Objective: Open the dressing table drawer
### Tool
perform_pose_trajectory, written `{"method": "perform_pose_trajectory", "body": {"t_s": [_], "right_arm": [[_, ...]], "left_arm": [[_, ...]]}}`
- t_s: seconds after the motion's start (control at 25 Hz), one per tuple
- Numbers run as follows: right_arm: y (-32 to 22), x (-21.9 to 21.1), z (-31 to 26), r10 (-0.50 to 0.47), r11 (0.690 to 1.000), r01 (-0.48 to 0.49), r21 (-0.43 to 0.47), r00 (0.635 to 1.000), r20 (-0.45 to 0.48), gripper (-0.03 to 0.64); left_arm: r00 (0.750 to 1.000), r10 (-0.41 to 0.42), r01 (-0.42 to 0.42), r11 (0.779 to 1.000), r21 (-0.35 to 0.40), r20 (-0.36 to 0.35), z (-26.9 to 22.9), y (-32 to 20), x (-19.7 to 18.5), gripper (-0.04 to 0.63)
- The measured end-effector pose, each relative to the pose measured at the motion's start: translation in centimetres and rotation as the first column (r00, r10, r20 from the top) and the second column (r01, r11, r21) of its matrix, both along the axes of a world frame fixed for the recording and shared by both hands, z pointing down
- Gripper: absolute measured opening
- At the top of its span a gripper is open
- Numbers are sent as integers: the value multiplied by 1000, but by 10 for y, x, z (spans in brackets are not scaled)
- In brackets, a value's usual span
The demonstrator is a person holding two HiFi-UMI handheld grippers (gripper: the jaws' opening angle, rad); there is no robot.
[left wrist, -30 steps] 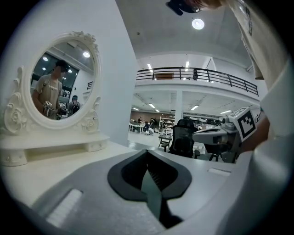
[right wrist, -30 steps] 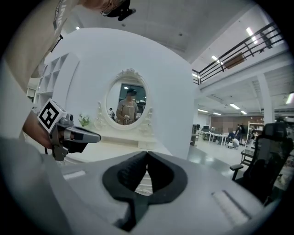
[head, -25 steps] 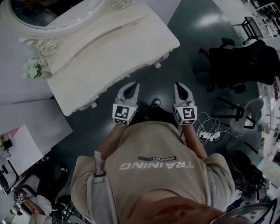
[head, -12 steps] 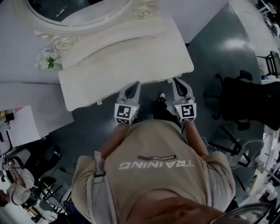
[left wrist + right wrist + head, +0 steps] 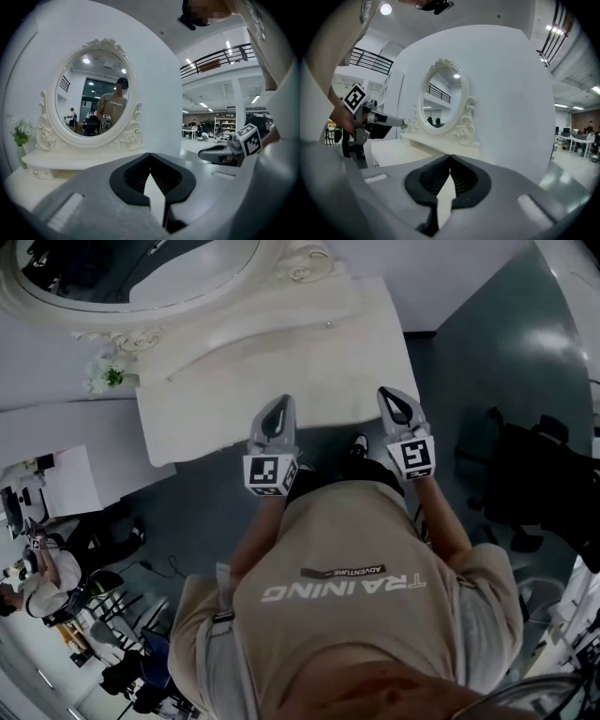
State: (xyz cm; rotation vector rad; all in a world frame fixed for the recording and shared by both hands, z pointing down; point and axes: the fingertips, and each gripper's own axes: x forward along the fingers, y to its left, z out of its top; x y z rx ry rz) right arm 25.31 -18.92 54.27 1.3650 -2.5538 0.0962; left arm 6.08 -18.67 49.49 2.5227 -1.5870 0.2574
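On grey floor (image 5: pixel 487 362), cream dressing table (image 5: pixel 281 371) — carved oval mirror (image 5: pixel 141 273)

My head camera looks steeply down on the dressing table (image 5: pixel 281 381). Both gripper cameras look level at its mirror (image 5: pixel 93 98), close.

A small bunch of white flowers (image 5: pixel 105 376) stood at the upper left of the head view. A black office chair (image 5: pixel 544 479) sat at the right edge on the grey floor (image 5: pixel 478 352), and a seated person (image 5: pixel 42 579) showed at the lower left.
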Motion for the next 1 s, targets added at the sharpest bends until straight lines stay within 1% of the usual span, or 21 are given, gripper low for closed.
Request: {"method": "perform_pose_trajectory", "body": {"t_s": [0.16, 0.28, 0.4, 0.44, 0.56, 0.6, 0.68, 0.8, 0.88, 1.0], "right_arm": [[-27, 16, 13, 21, 1000, -21, -23, 1000, 21, 5], [-44, 9, 25, 11, 999, -10, -47, 999, 32, 5], [-56, -4, 29, -1, 999, 2, -52, 1000, 26, 5], [-58, -7, 27, 1, 999, 0, -42, 1000, 13, 6], [-67, -19, 12, 11, 999, -10, 35, 999, -51, 18], [-72, -25, 8, 14, 999, -12, 42, 998, -61, 21], [-82, -36, 4, 31, 999, -30, 25, 998, -54, 25], [-98, -51, 9, 80, 996, -80, -27, 996, -29, 34], [-109, -61, 18, 112, 991, -113, -67, 994, -18, 41], [-127, -80, 38, 138, 983, -141, -117, 990, -36, 67]], "left_arm": [[1000, 11, -10, 999, -36, 12, 6, -5, 15, 8], [1000, 3, -2, 999, -36, 25, 11, -18, 11, 8], [1000, -15, 16, 999, -41, 14, 17, -31, 2, 8], [1000, -19, 20, 999, -44, 5, 18, -32, 0, 8], [1000, -19, 19, 999, -40, -18, 17, -38, -12, 8], [1000, -16, 15, 999, -35, -24, 15, -42, -18, 8], [999, -3, 3, 1000, -17, -32, 11, -50, -31, 8], [999, 15, -14, 1000, 11, -40, 2, -60, -53, 8], [999, 26, -26, 1000, 11, -45, 1, -64, -67, 8], [997, 52, -52, 999, 1, -58, 9, -73, -88, 8]]}}
